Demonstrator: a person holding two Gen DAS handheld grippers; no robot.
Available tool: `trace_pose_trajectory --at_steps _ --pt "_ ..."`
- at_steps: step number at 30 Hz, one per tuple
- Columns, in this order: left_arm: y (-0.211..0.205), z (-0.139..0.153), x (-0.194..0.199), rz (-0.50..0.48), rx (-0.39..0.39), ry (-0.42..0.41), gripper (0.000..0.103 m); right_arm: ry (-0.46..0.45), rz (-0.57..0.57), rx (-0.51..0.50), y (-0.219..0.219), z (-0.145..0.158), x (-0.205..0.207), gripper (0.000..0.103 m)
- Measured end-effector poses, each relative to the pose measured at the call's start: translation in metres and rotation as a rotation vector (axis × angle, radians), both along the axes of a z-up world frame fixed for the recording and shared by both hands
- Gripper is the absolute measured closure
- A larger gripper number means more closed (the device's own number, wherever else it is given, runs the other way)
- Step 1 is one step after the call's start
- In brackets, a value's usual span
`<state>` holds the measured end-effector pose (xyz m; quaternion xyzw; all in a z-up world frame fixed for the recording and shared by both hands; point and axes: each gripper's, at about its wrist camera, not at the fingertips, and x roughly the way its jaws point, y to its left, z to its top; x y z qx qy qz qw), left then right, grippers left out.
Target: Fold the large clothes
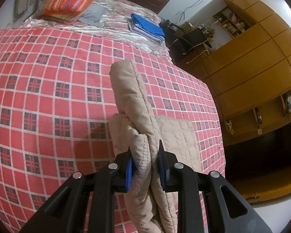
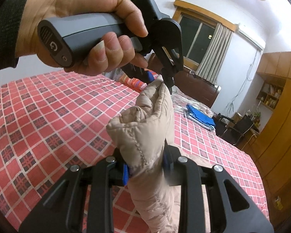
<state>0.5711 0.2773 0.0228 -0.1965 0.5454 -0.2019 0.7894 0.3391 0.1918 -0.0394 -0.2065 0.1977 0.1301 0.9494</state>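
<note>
Left wrist view: left hand-held gripper (image 1: 145, 171) clamped on beige quilted jacket (image 1: 132, 101) hem, right hand-held gripper (image 2: 145, 169) pinching it too. Puffy, soft, floppy; grab stitched edges over bed (image 1: 48, 97).

Beige quilted jacket (image 1: 143, 128), red-checked bedspread (image 1: 54, 89)

A single mark is seen: a pale "G"-like logo printed on the dark end cap of the grey handle (image 2: 54, 44) of the left gripper (image 2: 161, 79), which is held in a hand (image 2: 83, 29). Beside the logo, ribbed lines and a small round button are found, unlettered. No other text, number or label can be read in either view.
</note>
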Motion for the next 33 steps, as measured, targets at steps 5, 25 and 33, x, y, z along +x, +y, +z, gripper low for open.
trace_pose_trajectory --at_steps 5,25,33 --pt "-0.031 0.013 0.004 -0.029 0.02 -0.016 0.081 -0.003 -0.024 0.075 -0.027 0.01 0.001 0.077" --pt "-0.198 0.005 0.011 -0.188 0.115 -0.024 0.081 0.007 -0.182 0.25 -0.153 -0.001 -0.004 0.078" --pt "-0.257 -0.029 0.013 -0.244 0.165 0.001 0.081 0.081 -0.229 0.375 -0.2 -0.023 -0.002 0.078"
